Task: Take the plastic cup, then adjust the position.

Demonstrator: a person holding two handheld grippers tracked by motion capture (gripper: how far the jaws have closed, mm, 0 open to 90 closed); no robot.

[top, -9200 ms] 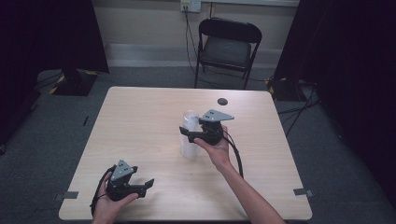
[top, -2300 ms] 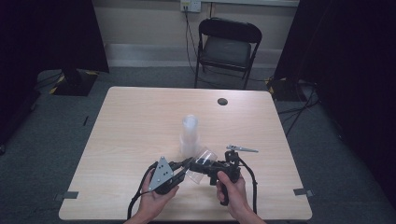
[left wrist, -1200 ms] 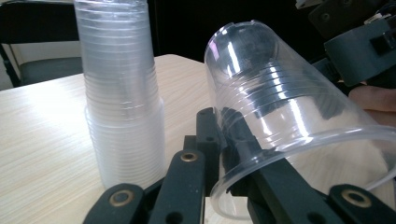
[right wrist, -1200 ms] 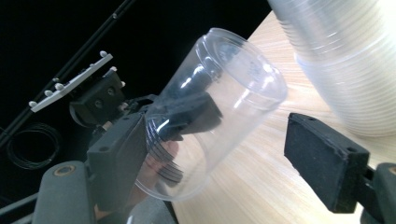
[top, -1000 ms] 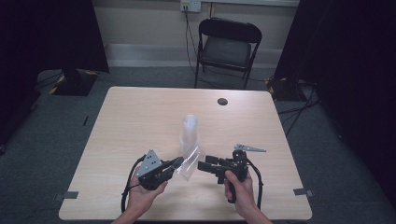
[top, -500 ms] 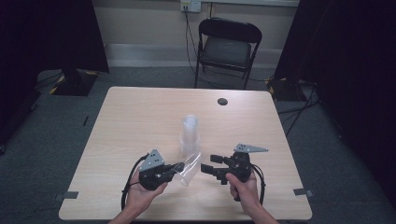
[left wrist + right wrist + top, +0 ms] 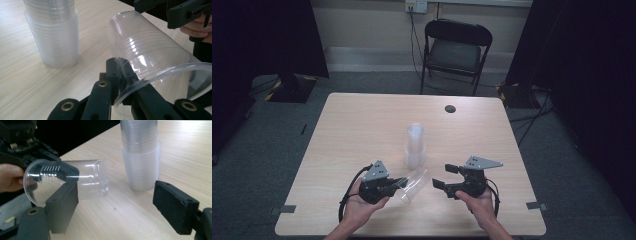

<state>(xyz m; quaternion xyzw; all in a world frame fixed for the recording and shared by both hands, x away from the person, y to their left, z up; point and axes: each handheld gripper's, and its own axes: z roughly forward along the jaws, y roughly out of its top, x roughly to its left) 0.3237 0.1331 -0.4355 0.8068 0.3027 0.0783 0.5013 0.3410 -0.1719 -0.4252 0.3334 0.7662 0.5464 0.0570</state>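
Observation:
A single clear plastic cup (image 7: 413, 183) lies tipped on its side just above the table, base pointing right. My left gripper (image 7: 399, 184) is shut on its rim wall, one jaw inside the cup (image 7: 150, 57) and one outside, at the tips (image 7: 118, 66). To the right of the cup (image 7: 85, 182), my right gripper (image 7: 443, 176) is open; its jaws have just been opening and nothing sits between its pads (image 7: 117, 205). An upright stack of clear cups (image 7: 414, 146) stands at the table's middle, behind both grippers.
The light wooden table (image 7: 357, 125) has a small black disc (image 7: 450, 108) near its far edge. A black folding chair (image 7: 455, 50) stands beyond the table. The cup stack (image 7: 141, 152) is close ahead of the right gripper.
The right gripper took a cup from the stack and brought it forward; the left gripper now holds it. The right gripper has let go, widened its jaws and drawn back rightward.

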